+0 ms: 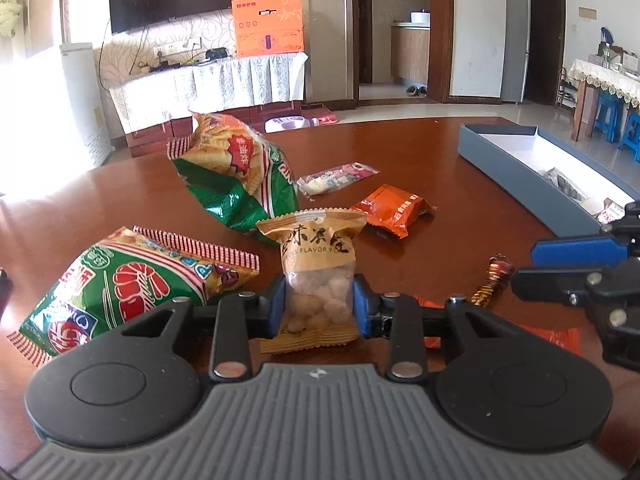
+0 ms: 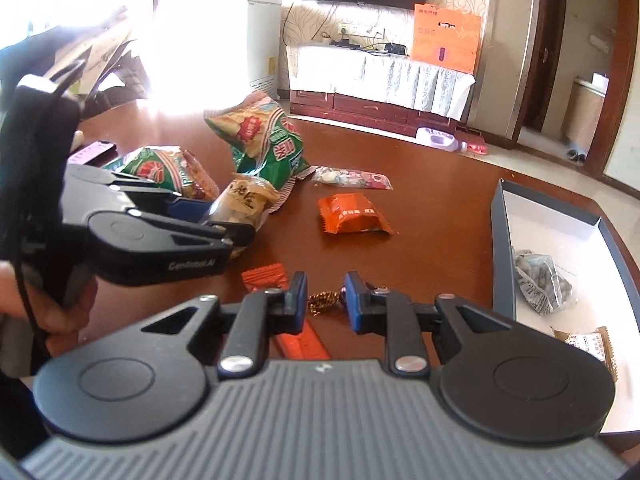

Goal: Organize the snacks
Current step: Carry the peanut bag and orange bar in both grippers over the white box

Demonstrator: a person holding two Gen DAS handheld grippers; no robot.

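Left gripper [image 1: 319,304] clamps the peanut pouch [image 1: 316,264] mid-body above the table [image 1: 460,168], light, crinkly, slippery film, so grip the filled part; right gripper [image 2: 326,300] part-open around the gold candy [image 2: 323,301], contact probably none; box [image 2: 560,220] right.

Red wrapper [image 2: 304,344] half hidden under right gripper [image 2: 326,298].

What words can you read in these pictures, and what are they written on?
"CenRobot.AI": side of the left gripper, seen from the right wrist.
"FLAVOR": tan peanut packet held in the left gripper; the rest of that line is cut off.
Chinese print on the green chip bags, orange packet and orange box: too blurred to read.
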